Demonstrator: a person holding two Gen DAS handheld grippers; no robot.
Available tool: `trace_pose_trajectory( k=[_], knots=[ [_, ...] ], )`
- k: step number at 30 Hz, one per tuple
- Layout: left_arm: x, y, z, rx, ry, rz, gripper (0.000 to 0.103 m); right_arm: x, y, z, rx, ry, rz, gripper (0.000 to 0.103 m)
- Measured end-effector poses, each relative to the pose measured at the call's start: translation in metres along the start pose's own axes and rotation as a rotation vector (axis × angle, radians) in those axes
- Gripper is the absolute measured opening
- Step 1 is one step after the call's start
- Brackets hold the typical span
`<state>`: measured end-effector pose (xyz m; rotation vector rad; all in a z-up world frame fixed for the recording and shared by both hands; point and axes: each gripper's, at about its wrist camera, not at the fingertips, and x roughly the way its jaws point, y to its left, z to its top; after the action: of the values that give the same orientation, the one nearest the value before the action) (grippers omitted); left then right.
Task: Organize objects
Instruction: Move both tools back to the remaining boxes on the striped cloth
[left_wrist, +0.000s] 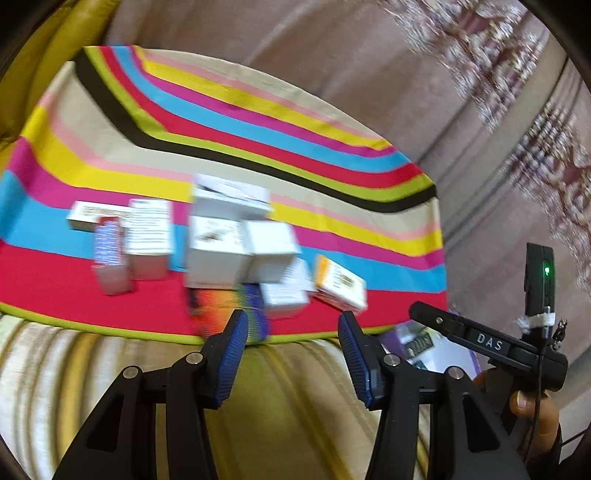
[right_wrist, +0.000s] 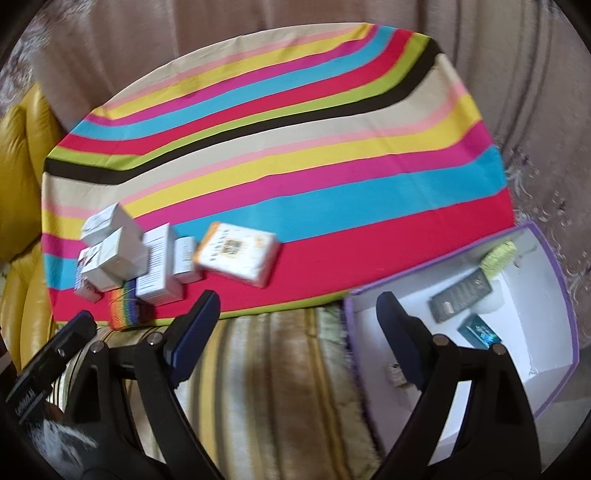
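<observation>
Both claws stood wide and held nothing: left gripper (left_wrist: 291, 325) hovered near the front edge of the multicoloured striped cloth (left_wrist: 236, 122), right gripper (right_wrist: 299, 306) between that cloth and the white open box with purple rim (right_wrist: 554, 369). Cluster of small white cardboard cartons (left_wrist: 221, 243) sat jumbled on the red and blue stripes, touching one another. White-and-orange flat carton (right_wrist: 238, 254) lay tilted just beside them. Rainbow-striped small packet (right_wrist: 123, 308) rested at the cloth's edge. Inside the box: dark flat packet (right_wrist: 460, 301), teal packet (right_wrist: 478, 330), yellow-green sponge-like block (right_wrist: 498, 254).
</observation>
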<state>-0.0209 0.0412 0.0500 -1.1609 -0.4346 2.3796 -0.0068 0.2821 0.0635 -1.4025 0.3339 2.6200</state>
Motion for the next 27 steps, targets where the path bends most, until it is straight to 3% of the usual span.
trace_pose_trajectory(
  k=[15,27],
  knots=[
    [-0.014,0.077,0.012,-0.164,-0.031,0.18,0.052,0.021,0.087,0.004,-0.193,0.015,0.074,0.09],
    [-0.004,0.104,0.027,-0.194,-0.034,0.215,0.052,0.035,0.122,0.015,-0.23,0.003,0.106,0.09]
  ],
)
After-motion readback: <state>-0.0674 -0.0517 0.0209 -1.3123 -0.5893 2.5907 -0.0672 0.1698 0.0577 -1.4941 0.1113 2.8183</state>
